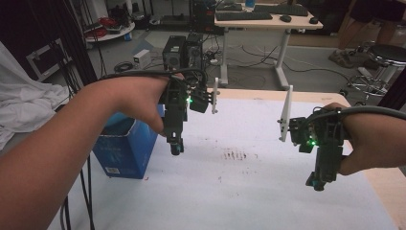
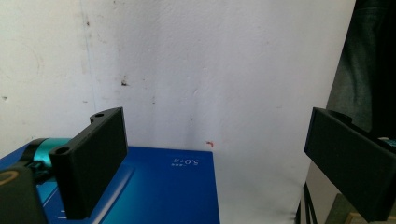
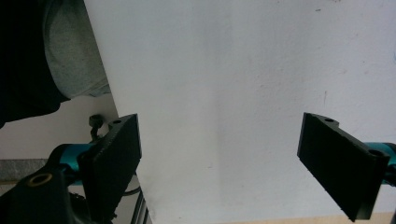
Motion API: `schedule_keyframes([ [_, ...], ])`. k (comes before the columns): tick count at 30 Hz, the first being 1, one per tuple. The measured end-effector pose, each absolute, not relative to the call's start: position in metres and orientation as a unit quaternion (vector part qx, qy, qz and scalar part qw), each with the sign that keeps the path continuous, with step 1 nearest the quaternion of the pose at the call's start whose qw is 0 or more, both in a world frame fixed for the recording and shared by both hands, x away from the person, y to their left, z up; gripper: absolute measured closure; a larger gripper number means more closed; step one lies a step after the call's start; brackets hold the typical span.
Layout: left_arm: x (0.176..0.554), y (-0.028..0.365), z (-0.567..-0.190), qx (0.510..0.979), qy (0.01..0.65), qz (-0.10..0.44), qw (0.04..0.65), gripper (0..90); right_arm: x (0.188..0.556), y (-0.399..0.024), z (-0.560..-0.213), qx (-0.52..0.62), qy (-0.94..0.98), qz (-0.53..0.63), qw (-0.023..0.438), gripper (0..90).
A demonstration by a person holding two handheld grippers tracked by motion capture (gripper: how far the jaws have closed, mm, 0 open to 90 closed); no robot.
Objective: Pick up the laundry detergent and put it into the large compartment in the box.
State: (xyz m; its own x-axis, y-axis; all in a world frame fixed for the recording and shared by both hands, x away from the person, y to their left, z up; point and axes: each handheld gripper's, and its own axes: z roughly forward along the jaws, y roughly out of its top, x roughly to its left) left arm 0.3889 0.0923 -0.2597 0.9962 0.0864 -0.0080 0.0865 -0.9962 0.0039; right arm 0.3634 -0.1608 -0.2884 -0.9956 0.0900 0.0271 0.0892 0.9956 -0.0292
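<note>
Holding the left tool [image 1: 175, 143] up over the left edge of the white desk [image 1: 249, 191], jaws wide apart, nothing between them. Hanging the right tool [image 1: 320, 179] over the desk's right side, jaws wide apart too. Sitting just beside the desk's left edge, lower down: a blue box [image 1: 125, 148].

In the high view, the black fingers of the left gripper [image 1: 176, 149] and of the right gripper [image 1: 318, 183] point down at the white-covered desk [image 1: 249, 191], and their gap is too small to make out. In the left gripper view, the blue cardboard box [image 2: 163, 191] beneath the left finger runs off the bottom edge; its white print is blurred. The right finger [image 2: 355, 170] is cut by the right edge.
</note>
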Motion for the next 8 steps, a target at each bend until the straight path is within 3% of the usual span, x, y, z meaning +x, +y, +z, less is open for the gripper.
schedule_keyframes([
  [8,0.39,0.0908,-0.2594,0.999,0.041,-0.007,0.003,6.1,0.3641,-0.1624,-0.2874,-0.048,-0.999,0.012,0.012,12.8],
])
